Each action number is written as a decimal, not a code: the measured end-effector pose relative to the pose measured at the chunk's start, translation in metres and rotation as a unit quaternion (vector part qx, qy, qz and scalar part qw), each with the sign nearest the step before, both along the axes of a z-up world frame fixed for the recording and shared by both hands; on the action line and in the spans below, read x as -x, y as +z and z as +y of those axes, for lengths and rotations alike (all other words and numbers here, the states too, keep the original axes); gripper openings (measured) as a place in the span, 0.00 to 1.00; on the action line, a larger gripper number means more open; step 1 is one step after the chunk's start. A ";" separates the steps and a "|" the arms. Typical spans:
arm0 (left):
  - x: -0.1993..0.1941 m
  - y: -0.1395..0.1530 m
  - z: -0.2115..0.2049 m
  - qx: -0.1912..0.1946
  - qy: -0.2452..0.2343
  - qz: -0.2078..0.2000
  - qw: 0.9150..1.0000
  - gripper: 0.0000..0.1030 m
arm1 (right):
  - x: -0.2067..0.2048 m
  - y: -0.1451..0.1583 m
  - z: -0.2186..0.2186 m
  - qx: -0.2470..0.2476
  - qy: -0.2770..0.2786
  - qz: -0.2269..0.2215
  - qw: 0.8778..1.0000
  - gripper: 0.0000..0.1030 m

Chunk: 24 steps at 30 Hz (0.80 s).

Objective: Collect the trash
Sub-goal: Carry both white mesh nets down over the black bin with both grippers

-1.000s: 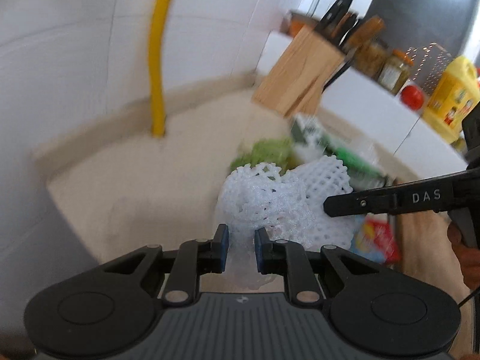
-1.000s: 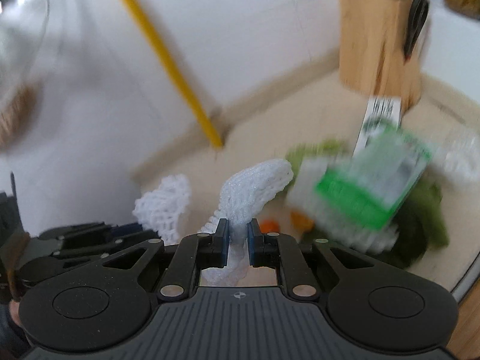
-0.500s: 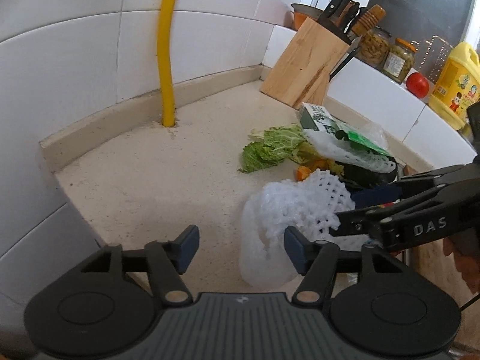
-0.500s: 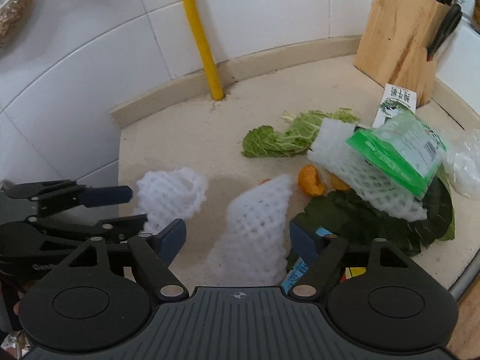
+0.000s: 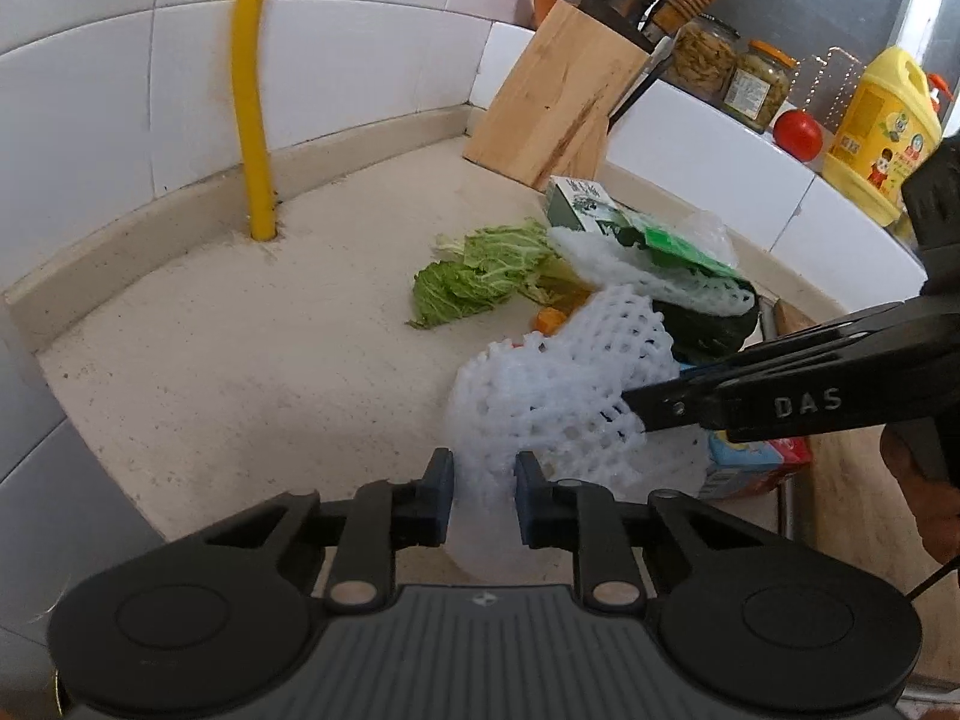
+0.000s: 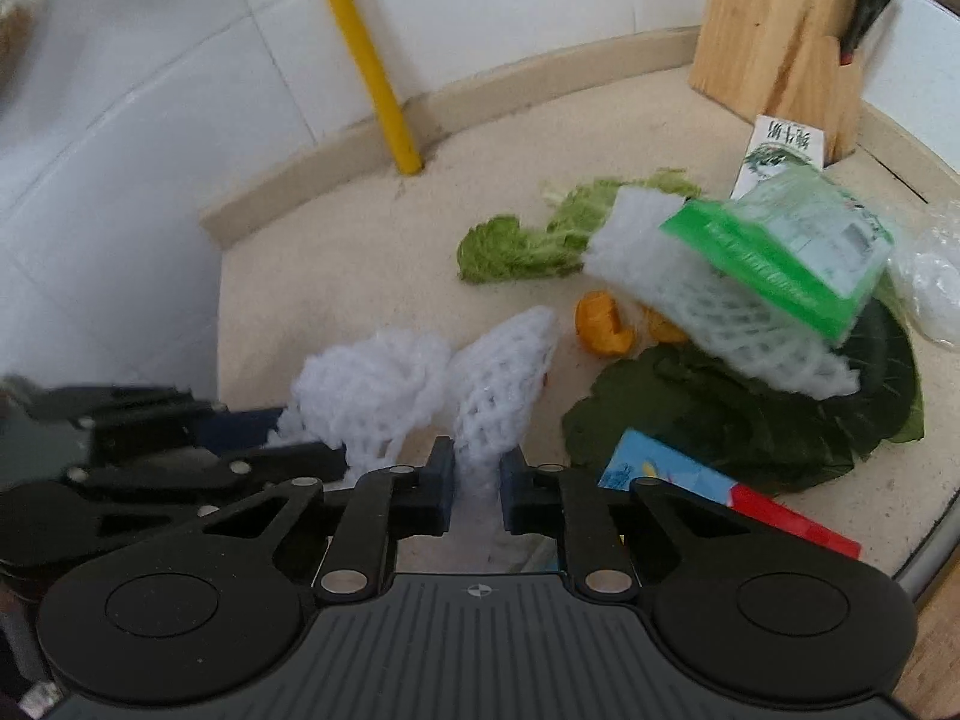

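Observation:
Two white foam fruit nets lie at the near edge of the beige counter (image 5: 240, 360). My left gripper (image 5: 483, 498) is closing, its blue pads pressing the crumpled net (image 5: 486, 420). The right gripper (image 6: 477, 492) is closing too, pads squeezing the base of the cone-shaped net (image 6: 504, 384). In the right wrist view the left gripper (image 6: 282, 438) reaches in from the left beside its crumpled net (image 6: 372, 384). The left wrist view has the right gripper (image 5: 630, 414) coming in from the right, pinching the second net (image 5: 612, 348).
More trash lies behind: cabbage leaves (image 5: 480, 276), orange peel (image 6: 600, 324), a green packet (image 6: 780, 252) on a third net (image 6: 720, 330), a dark leaf (image 6: 750, 420), a blue-red carton (image 6: 690, 480). A knife block (image 5: 558, 114) and yellow pipe (image 5: 252, 90) stand by the tiled wall.
Both grippers were shut on the nets, opened wide and let them rest on the counter, then closed on them again. The right gripper has dropped a little lower.

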<state>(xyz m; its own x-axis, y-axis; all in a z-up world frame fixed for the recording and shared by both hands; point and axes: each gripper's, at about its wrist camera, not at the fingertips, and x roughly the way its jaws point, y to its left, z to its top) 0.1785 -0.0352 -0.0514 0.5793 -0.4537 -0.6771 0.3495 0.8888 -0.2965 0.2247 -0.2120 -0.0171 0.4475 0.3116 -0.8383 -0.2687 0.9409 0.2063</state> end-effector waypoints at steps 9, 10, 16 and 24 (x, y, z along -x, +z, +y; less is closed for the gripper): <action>0.016 0.026 0.020 0.009 0.024 -0.036 0.999 0.15 | 0.011 0.028 -0.004 -0.032 -0.007 -0.038 0.999 0.15; 0.018 0.029 0.023 0.008 0.026 -0.040 0.999 0.15 | 0.011 0.030 -0.002 -0.032 -0.006 -0.041 0.999 0.15; 0.032 0.037 0.038 0.000 0.044 -0.054 0.998 0.15 | 0.017 0.041 0.015 -0.041 0.011 -0.055 0.998 0.15; 0.057 0.042 0.067 -0.013 0.081 -0.062 0.995 0.15 | 0.026 0.041 0.051 -0.049 0.047 -0.056 0.996 0.15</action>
<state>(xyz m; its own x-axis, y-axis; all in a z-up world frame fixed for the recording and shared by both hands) 0.1215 0.0321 -0.0095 0.7234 -0.3311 -0.6059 0.2337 0.9431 -0.2364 0.1988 -0.1607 0.0244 0.5013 0.4348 -0.7481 -0.3816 0.8871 0.2598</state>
